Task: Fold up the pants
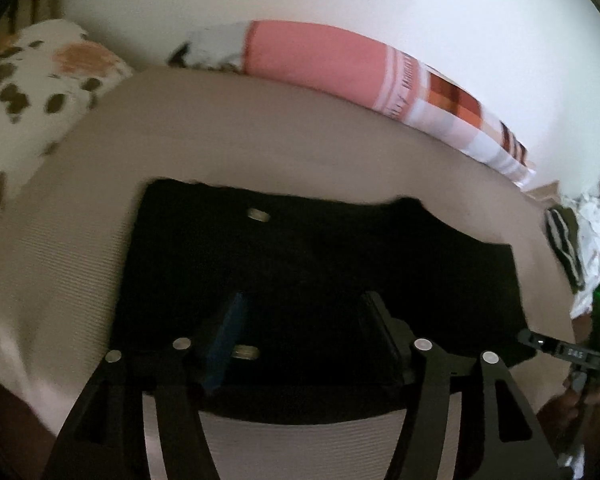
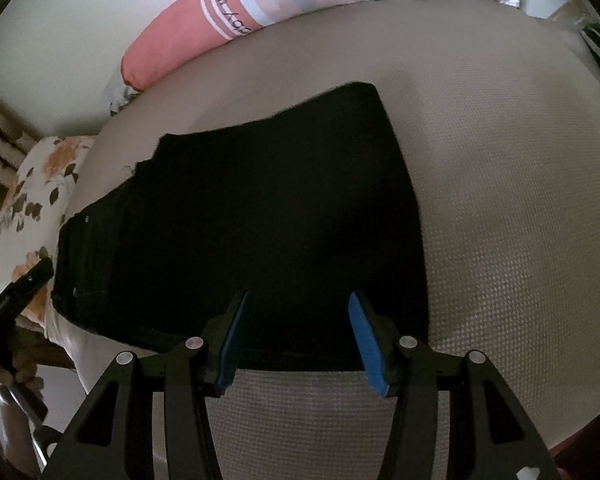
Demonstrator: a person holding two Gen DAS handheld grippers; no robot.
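the black pants (image 2: 260, 216) lie folded flat mid-bed, near its front edge; both the left hand-held gripper (image 1: 304, 336) and right hand-held gripper (image 2: 296, 340) hover open, empty, apparently released for smoothing.

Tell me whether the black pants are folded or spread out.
Folded: the black pants lie as a compact block on the bed, stacked layered edges at one end.

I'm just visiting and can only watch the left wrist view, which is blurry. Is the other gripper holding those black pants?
Observer: No. The right gripper stands open over the near edge of the pants, nothing pinched.
Operator: Are the pants neatly folded?
Observer: Roughly; stacked layer edges show on their left side.
Operator: Anything past that side?
Observer: A floral pillow lies there.
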